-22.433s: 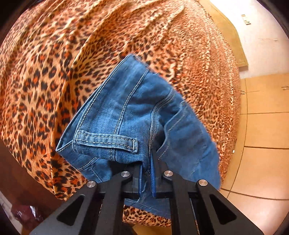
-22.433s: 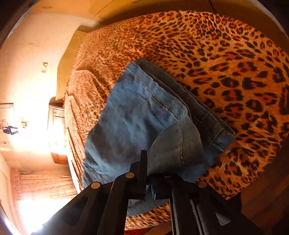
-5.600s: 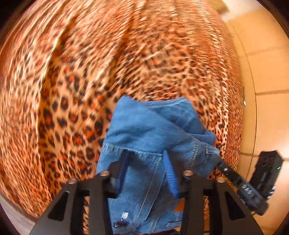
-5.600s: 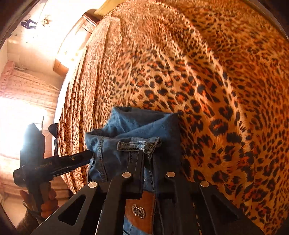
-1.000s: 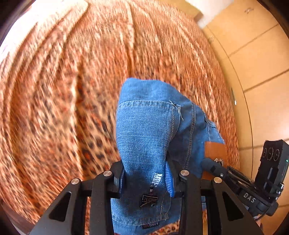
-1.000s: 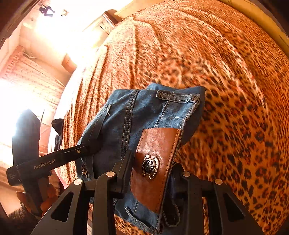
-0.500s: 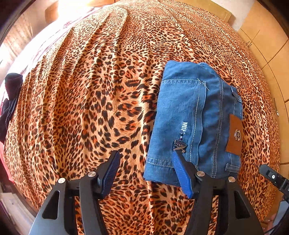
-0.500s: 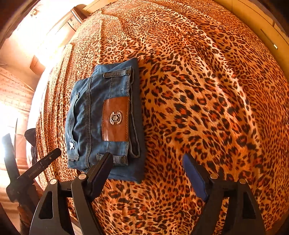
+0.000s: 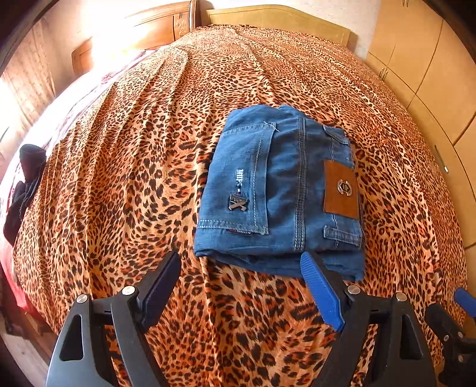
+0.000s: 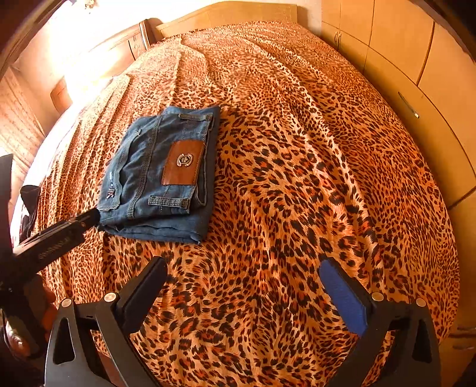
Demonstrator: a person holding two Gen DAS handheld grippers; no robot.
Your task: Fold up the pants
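Denim pants, folded into a compact rectangle, lie flat on the leopard-print bed cover; this bundle serves as the landmark. In the left wrist view, the left tool sits just short of the bundle's near edge, offset toward its left corner. Its jaws are opening wide with nothing between them but bedspread, though the blue pad overlaps the bundle's near hem in the picture. The bundle's long axis runs away from the tool toward the headboard, with the brown leather patch on its right half. A tip of the right tool shows at the lower right, beyond the bundle's near right corner.

In the right wrist view, the right tool is clear of the pants, which lie ahead and to its left; its jaws are also opening over bare cover. The left tool reaches the bundle's near left corner, so it is judged the nearer one. Right of the bundle, open bed runs to the wardrobe doors; the fold looks complete.
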